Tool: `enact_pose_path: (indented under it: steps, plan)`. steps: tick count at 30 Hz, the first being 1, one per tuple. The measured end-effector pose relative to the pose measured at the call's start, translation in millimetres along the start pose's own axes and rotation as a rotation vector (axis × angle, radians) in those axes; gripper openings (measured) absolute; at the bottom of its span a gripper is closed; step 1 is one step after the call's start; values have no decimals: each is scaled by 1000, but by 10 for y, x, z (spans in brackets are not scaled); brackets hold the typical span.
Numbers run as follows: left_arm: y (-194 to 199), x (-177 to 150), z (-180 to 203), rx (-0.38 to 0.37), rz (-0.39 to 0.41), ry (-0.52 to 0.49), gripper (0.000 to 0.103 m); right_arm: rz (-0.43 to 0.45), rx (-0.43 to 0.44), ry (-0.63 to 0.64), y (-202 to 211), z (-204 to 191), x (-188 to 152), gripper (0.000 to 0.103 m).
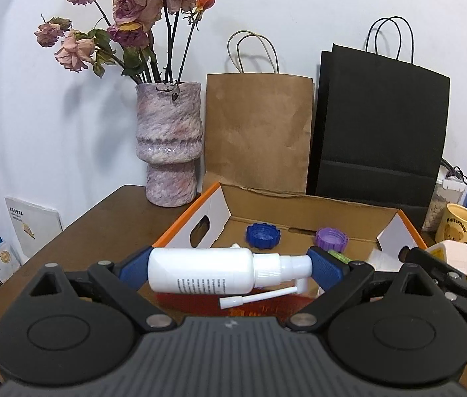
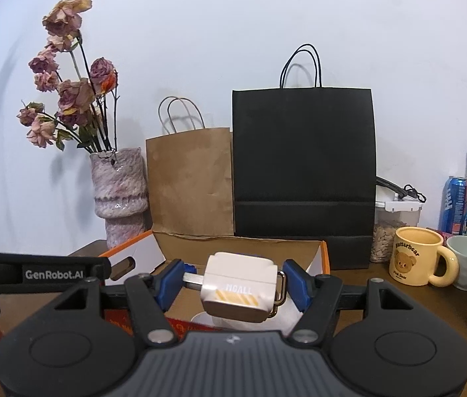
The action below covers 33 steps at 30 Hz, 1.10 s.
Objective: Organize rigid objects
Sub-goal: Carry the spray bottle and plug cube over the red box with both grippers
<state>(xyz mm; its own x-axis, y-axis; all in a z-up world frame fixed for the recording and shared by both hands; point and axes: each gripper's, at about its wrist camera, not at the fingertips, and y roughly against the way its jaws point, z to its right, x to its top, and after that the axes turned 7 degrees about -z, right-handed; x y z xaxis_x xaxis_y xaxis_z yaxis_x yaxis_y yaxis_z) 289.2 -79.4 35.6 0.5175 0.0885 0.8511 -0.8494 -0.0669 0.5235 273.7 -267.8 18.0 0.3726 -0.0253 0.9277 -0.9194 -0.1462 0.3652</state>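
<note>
- Left tool [image 1: 230, 266] pinches a white spray bottle [image 1: 207, 273] lying sideways, above the near edge of the cardboard box [image 1: 299, 211].
- Right tool [image 2: 230, 284] pinches a white charger [image 2: 238, 286] over the same box.

Two caps [image 1: 261, 235] lie in the box [image 1: 303, 213], bags [image 1: 256, 132] behind it.

Behind the orange-edged cardboard box [image 1: 299, 211] stand a mottled pink-and-purple vase [image 1: 169, 145], a brown paper bag [image 1: 256, 132] and a black bag [image 1: 379, 125]; inside lie blue [image 1: 263, 235] and purple [image 1: 331, 239] caps.
</note>
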Motion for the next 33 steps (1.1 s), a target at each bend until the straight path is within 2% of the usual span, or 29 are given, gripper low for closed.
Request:
enact_pose_path:
  steps: [21, 33]
  plan:
    - [-585, 312, 104, 21, 20, -22, 99, -12, -18, 12, -629, 84, 188, 65]
    - [-966, 414, 129, 36, -2, -48, 99, -29, -24, 42, -920, 95, 237, 65]
